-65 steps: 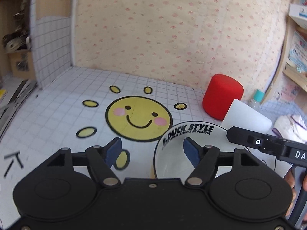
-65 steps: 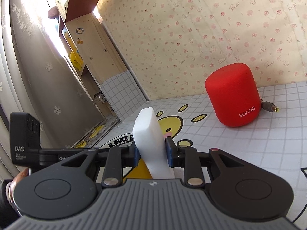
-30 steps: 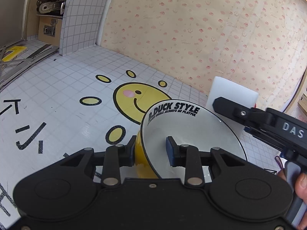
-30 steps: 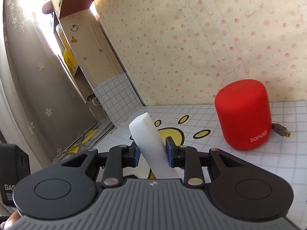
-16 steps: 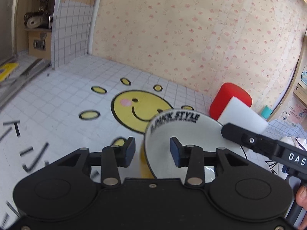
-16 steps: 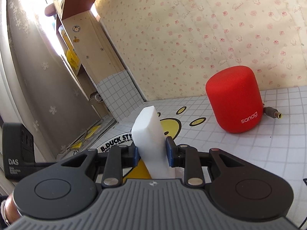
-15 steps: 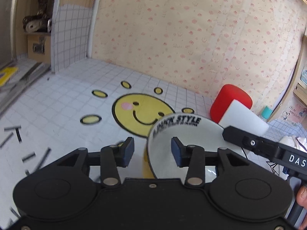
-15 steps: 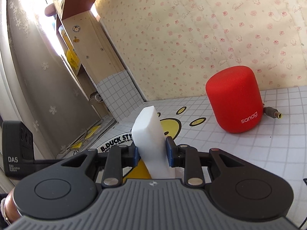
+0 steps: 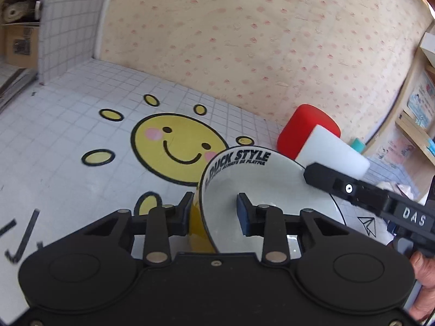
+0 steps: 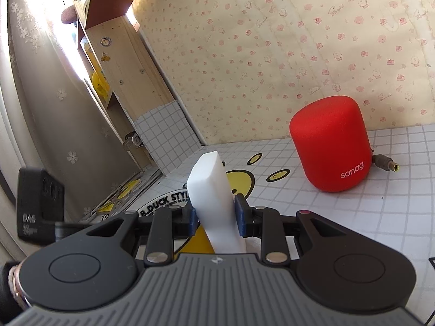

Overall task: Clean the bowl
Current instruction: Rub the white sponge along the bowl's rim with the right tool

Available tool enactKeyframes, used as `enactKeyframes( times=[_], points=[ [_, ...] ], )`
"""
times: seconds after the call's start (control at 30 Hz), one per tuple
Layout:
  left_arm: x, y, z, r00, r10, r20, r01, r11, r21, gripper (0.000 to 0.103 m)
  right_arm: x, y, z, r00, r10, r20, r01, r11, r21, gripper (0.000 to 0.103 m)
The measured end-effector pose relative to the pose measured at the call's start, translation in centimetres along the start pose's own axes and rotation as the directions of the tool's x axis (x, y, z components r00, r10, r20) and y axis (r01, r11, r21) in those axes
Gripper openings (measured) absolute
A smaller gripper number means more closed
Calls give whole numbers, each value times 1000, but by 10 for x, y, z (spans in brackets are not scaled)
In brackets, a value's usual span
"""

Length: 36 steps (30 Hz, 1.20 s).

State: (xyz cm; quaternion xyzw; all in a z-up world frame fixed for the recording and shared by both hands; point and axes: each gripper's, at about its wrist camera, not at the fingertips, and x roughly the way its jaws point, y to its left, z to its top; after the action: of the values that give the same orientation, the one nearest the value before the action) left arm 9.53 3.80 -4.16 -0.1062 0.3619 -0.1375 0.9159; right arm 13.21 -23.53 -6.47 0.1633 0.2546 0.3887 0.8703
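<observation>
Bowl (image 9: pixel 261 190) first: it is white inside with a yellow outer wall and black lettering under the rim, and it sits tilted just in front of the big yellow smiley face (image 9: pixel 176 146) printed on the gridded table mat (image 9: pixel 68 125), its near edge overlapping the smiley's lower right part in the left wrist view. The left gripper (image 9: pixel 214 214) has just been closing its jaws, and they now pinch the bowl's wall, one finger on the yellow outside, the other blue pad (image 9: pixel 243 218) inside the white hollow. The right gripper (image 10: pixel 216 217) is clamped on a white sponge block (image 10: pixel 212 198), both blue pads pressing its sides so it stands up between them, leaning a little. From the left wrist view that sponge (image 9: pixel 334 152) hovers at the far right rim of the bowl, to the right of the smiley (whether it touches the rim I cannot tell). A red cylindrical speaker (image 10: pixel 330 144) stands beyond and to the right of the smiley, near the patterned wall, with a cable plug (image 10: pixel 386 164) lying just beside its base. A person's fingers (image 9: pixel 422 277) grip the right tool's handle at the frame edge.
</observation>
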Motion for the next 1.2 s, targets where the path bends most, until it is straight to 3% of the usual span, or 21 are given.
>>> enactKeyframes(
  times=[0.1,0.3,0.6,0.9,1.2],
  points=[
    [-6,-10,-8,999,51,17,-51,999,-4,34,8,5,8,1000,-21,-6,21,999,-25,31],
    [-12,-10,-13,996,85,33,-83,995,-53,34,24,8,18,1000,-6,-10,5,1000,-13,31],
    [-10,-12,-14,994,103,47,-100,993,-68,36,-20,11,-3,999,-45,11,45,999,-27,31],
    [-1,-32,-16,986,153,64,-146,983,-107,39,14,10,9,999,-32,3,32,999,17,31],
    [0,-30,-15,986,150,73,-142,985,-100,46,-16,6,-12,999,-30,22,29,1000,8,31]
  ],
)
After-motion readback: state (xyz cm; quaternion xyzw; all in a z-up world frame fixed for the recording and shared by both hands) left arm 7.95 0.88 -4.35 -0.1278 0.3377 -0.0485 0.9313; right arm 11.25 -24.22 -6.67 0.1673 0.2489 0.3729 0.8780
